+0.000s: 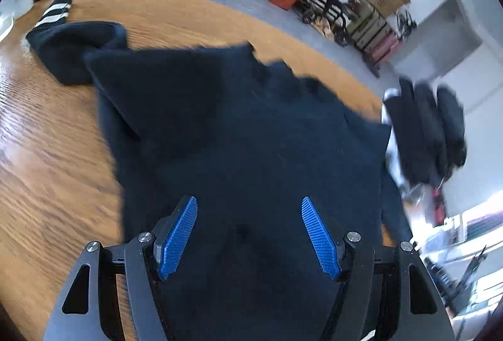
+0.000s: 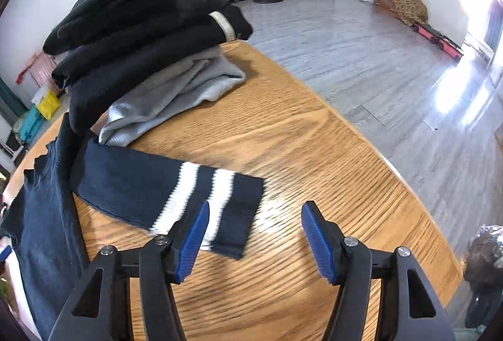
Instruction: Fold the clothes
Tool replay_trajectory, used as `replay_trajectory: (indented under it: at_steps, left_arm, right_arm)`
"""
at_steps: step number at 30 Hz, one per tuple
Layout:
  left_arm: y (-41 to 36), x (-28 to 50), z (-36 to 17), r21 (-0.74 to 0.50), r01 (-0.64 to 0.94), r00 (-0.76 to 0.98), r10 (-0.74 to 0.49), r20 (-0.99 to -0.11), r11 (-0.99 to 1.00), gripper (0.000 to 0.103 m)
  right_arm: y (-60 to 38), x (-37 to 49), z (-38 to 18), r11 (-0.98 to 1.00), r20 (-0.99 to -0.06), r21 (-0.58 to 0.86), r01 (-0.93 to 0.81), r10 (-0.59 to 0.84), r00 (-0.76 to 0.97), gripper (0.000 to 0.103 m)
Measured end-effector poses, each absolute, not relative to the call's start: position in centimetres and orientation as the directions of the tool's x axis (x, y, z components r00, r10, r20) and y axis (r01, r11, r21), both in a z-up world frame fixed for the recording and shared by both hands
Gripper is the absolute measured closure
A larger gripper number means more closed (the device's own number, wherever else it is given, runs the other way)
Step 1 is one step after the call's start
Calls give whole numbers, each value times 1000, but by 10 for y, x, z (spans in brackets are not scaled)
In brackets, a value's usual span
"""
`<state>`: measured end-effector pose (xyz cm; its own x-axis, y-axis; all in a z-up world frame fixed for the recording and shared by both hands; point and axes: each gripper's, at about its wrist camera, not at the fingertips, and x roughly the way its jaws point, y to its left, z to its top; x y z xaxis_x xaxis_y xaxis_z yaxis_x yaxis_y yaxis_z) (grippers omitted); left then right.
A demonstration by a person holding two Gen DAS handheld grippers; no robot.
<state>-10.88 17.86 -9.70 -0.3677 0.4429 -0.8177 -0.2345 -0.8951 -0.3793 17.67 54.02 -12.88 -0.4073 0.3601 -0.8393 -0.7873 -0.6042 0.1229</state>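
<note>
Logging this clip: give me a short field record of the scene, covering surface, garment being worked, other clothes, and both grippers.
surface: wooden table
garment being worked: dark navy garment spread on the table, partly folded
sleeve: striped sleeve with two white bands lying flat across the table
other clothes: pile of folded clothes, dark items on top of a grey one
left gripper: open, over the navy garment, nothing between the pads
right gripper: open, just past the sleeve's cuff, holding nothing
image quality: motion blur in both views
</note>
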Motion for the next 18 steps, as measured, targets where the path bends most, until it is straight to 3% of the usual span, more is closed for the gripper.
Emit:
replay_trajectory:
  at_steps: [4, 12, 18]
  left_arm:
    - [220, -70, -107, -249, -324, -395, 370, -841, -913, 33]
    - [256, -31, -115, -321, -409, -310, 461, -831, -854, 33]
    - [271, -22, -104, -359, -425, -283, 498, -819, -831, 33]
  right_arm:
    - [563, 185, -139, -601, -828, 209, -772, 312, -467, 40]
    - [582, 163, -162, -668, -831, 223, -709, 249, -497, 42]
    - [575, 145, -164, -737, -829, 192, -648, 232, -509, 60]
